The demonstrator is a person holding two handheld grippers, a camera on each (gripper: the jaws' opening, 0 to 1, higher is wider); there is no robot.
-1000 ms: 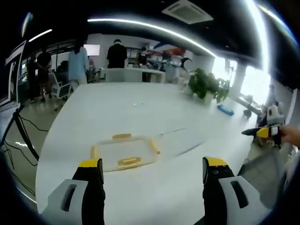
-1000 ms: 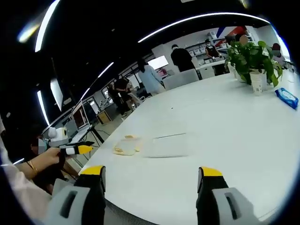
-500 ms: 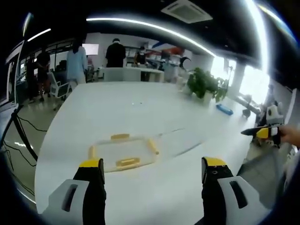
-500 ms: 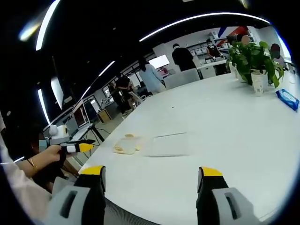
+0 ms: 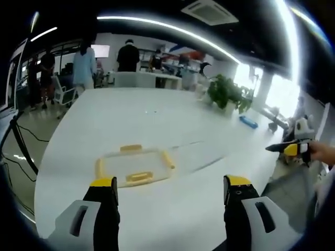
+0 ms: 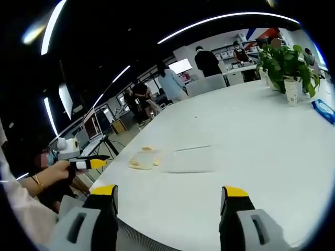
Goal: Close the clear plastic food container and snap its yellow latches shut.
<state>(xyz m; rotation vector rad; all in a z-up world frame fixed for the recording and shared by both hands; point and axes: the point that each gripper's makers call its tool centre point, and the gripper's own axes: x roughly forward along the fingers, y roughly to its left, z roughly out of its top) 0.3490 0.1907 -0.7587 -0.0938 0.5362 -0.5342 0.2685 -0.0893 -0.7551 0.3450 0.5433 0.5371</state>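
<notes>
Grippers: you've got two, your left gripper (image 5: 166,191) and your right gripper (image 6: 169,198), both with jaws spread wide and nothing between them.
Containers: one clear container (image 5: 133,166) on the white table (image 5: 172,125), and one flat clear lid (image 6: 188,159) just beside it.
Yellow latches: count four around the container's rim in the left gripper view.
Potted plants: one potted plant (image 6: 287,65) far down the table.
Blue packs: one blue pack (image 6: 324,110) near that plant.
People standing in the background: at least three, the rest too blurred to count.
</notes>
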